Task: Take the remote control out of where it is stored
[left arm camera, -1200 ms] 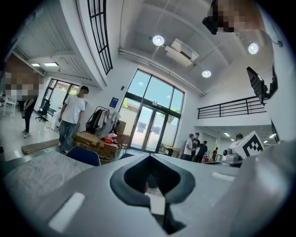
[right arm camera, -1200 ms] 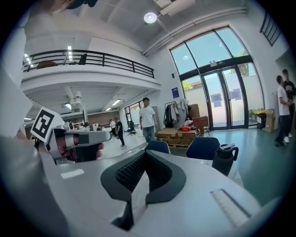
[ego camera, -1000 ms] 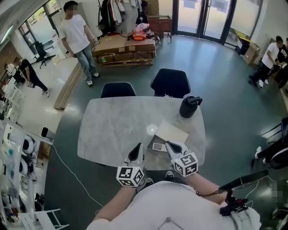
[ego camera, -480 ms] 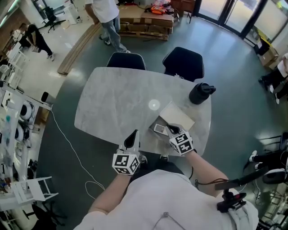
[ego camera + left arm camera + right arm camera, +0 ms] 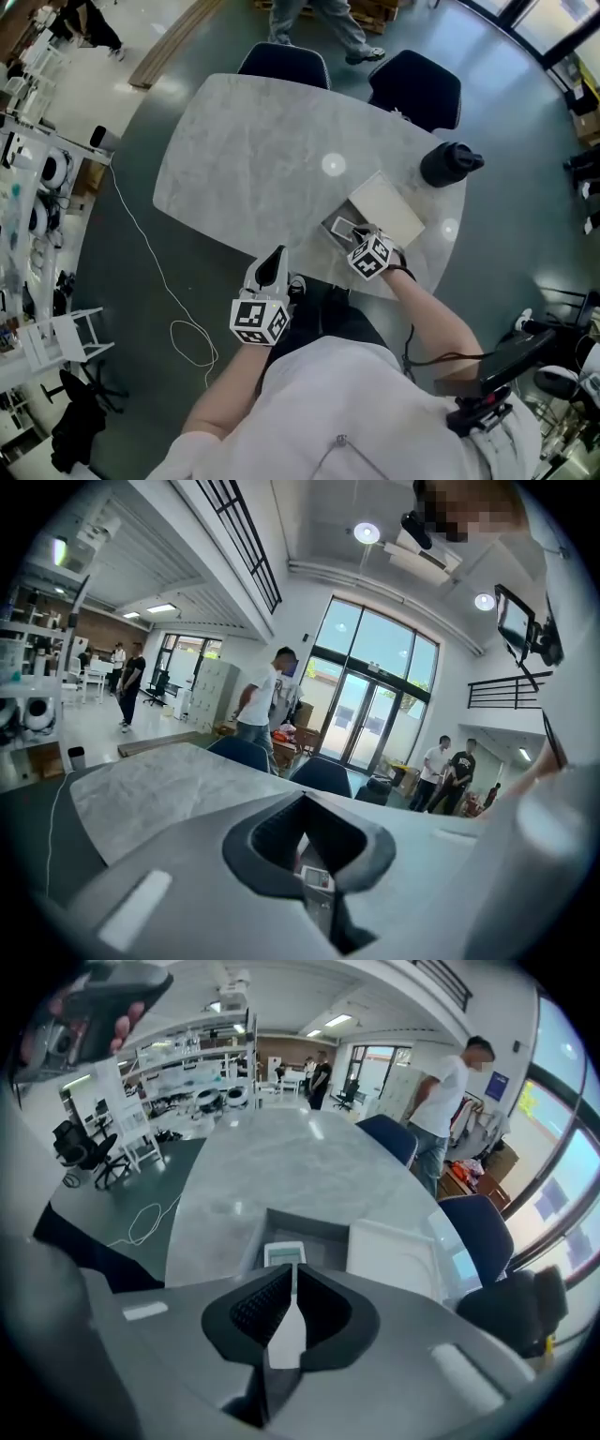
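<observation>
Right gripper view: the remote control (image 5: 283, 1254) is seen lying in the open box (image 5: 309, 1225) on the table (image 5: 272, 1166). Its near end is pinched in the right gripper's (image 5: 287, 1281) narrow jaws, so a straight lift is advised. The left gripper (image 5: 314, 841) is held spread and empty.

The right claw (image 5: 359, 238) has pushed forward toward 11 o'clock. It now sits at the near end of the open box (image 5: 354, 214), its tip just beside the remote (image 5: 339, 228). The left claw (image 5: 275, 256) has drawn back toward 7 o'clock, from over the worktop (image 5: 253, 159) to its near edge. The head view has tipped further down, so the worktop lies higher in it. The standing person (image 5: 330, 17) now shows only as legs at 12 o'clock.
</observation>
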